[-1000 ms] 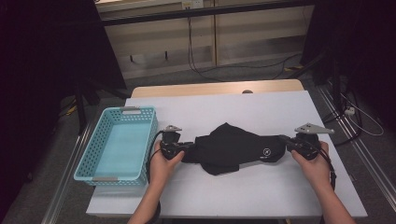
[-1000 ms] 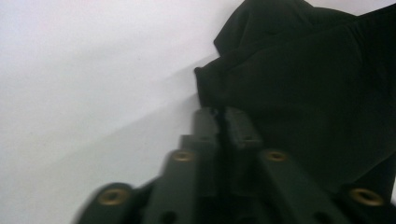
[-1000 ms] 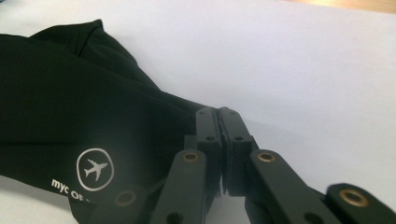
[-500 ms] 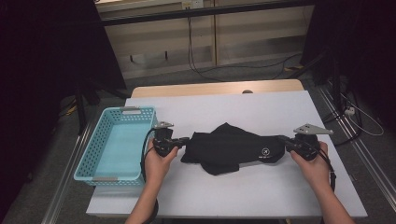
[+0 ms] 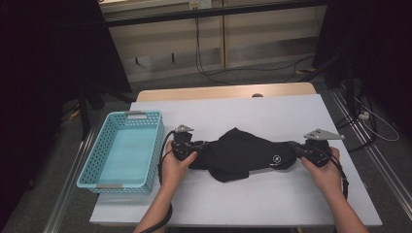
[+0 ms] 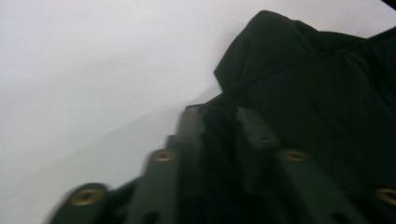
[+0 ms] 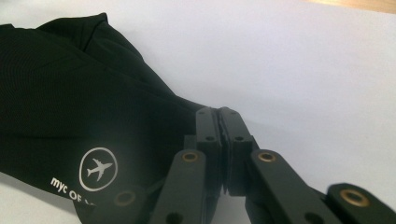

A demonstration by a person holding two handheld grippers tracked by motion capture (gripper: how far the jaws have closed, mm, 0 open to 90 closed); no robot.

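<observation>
Setting: a lab or test room set up for recording, not a home. A plain white worktop point(image 5: 272, 116) stands on a grey carpeted floor point(image 5: 160, 82) and has a bare wooden edge at its far side. Black curtains point(image 5: 48, 58) hang dark on both sides. Loose cables point(image 5: 209, 58) trail over the floor behind, before pale wooden wall panels point(image 5: 252, 39). Metal rails point(image 5: 384, 160) run along the worktop's right side. A perforated turquoise basket point(image 5: 97, 165) sits at the left.

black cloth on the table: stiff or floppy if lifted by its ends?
Probably floppy: the black cloth lies in soft folds and bunches mid-table. Likely light, thin fabric. Lifted by the right gripper alone, pinched on one end, it would likely sag and drape.
</observation>
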